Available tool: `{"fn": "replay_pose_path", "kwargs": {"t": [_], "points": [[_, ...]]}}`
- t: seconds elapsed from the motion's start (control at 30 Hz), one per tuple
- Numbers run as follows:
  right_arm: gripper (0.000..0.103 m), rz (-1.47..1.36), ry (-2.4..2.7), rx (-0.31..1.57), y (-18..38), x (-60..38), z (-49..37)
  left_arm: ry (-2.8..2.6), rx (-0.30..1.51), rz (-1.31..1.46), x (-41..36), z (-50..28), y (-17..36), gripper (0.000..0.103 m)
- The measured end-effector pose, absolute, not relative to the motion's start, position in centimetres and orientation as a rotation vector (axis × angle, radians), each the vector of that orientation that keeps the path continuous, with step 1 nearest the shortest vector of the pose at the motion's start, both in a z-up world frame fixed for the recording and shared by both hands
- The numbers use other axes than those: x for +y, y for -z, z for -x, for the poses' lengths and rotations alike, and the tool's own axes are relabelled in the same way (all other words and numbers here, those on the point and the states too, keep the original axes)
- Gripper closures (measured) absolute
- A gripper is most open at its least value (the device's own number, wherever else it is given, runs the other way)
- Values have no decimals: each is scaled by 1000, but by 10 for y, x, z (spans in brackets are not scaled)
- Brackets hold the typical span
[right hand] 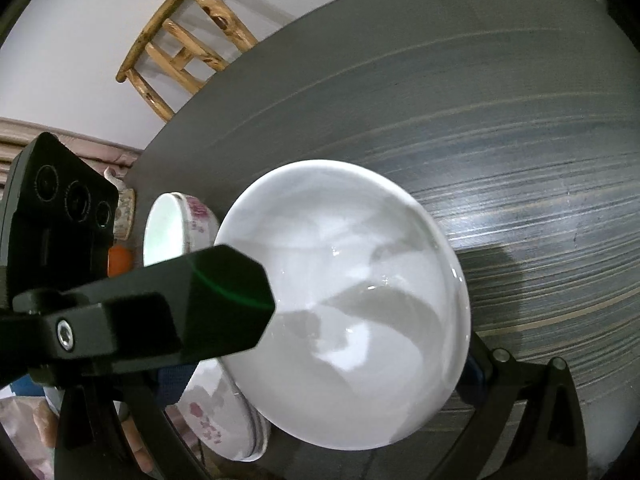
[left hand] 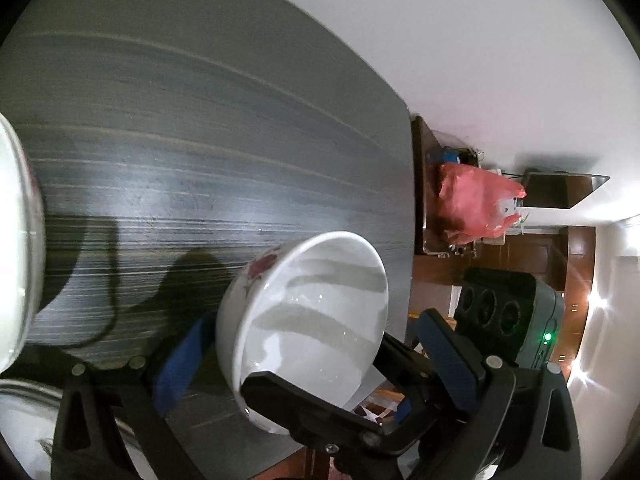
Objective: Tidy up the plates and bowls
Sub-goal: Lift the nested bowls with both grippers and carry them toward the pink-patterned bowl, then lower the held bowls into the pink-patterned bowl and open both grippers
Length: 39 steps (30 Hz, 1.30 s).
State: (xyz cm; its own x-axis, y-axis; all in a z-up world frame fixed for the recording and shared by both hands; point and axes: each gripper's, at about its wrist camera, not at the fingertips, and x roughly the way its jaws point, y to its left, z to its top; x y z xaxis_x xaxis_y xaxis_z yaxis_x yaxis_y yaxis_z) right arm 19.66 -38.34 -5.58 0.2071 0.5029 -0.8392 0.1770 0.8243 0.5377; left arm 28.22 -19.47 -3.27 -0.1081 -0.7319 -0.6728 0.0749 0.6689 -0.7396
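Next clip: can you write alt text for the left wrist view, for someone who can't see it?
The left gripper holds a white bowl with a red flower print tilted on its side above a dark wood-grain table, one finger inside its rim. Beyond the table edge sits a red plastic bag; blurred white dishware fills the left border.

No writing, label, brand or number can be read in either view. The bowl (left hand: pixel 304 320) in the left wrist view bears only a red flower pattern on its outer wall, no letters. The plates (right hand: pixel 224 420) low in the right wrist view carry the same kind of pink flower print, again without words. The mug (right hand: pixel 125 212) past the worktop (right hand: pixel 480 120) edge has a printed pattern too blurred to tell whether it holds any text
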Motion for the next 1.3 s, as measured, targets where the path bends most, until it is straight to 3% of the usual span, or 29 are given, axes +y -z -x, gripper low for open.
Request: {"fn": "replay_pose_path", "kwargs": {"t": [0.6, 0.83, 1.3], "points": [[0, -541, -408, 1377, 3, -273, -250, 637, 1397, 642, -74, -305, -33, 0], [0, -520, -464, 1417, 14, -225, -266, 576, 1387, 682, -24, -316, -24, 0], [0, -415, -432, 1464, 34, -190, -276, 558, 1431, 733, -9, -325, 16, 0]]}}
